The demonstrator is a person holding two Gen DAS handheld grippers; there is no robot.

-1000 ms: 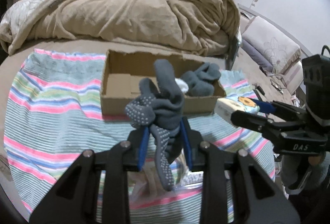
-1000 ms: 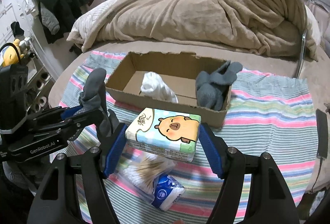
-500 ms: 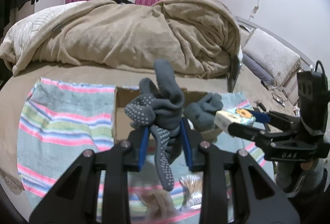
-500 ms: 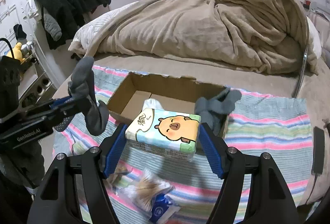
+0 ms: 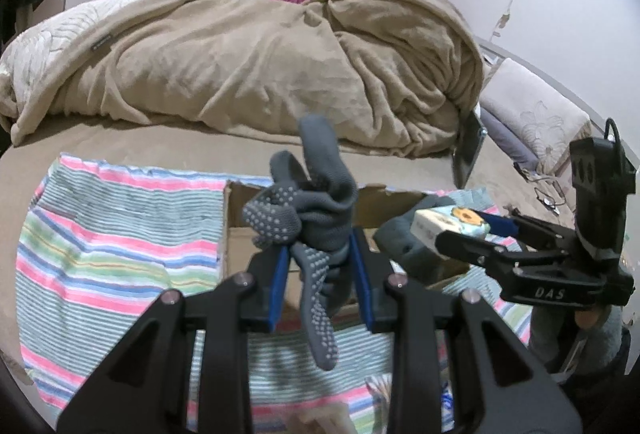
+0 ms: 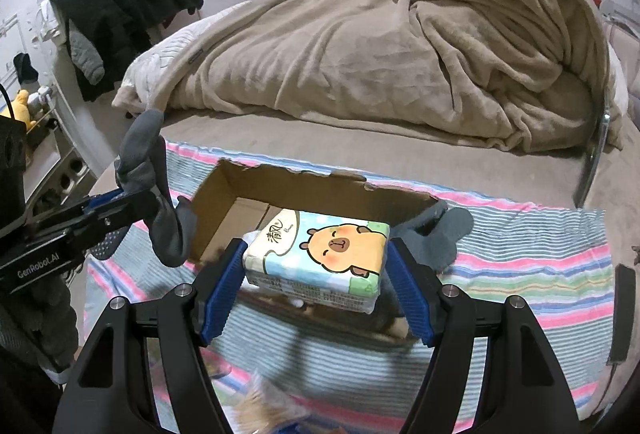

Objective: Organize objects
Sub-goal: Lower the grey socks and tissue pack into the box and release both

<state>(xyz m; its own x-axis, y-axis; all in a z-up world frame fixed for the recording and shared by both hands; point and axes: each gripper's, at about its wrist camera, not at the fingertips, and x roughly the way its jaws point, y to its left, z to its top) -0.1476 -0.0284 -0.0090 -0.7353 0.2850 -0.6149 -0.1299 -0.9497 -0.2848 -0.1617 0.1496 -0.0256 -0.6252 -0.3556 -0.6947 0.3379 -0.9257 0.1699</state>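
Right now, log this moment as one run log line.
left gripper: shut on grey socks | right gripper: shut on tissue pack | cardboard box: open, another grey sock inside

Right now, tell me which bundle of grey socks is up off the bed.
The grey socks with the grip dots, pinched in the left tongs in front of the cardboard box. The other grey socks lie at the box's right end.

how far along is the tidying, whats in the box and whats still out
Done: a grey sock already lies at the right end of the cardboard box. In hand: the left gripper is shut on grey grip socks, and the right gripper clamps a tissue pack, both near the box. Left: packets on the striped cloth.
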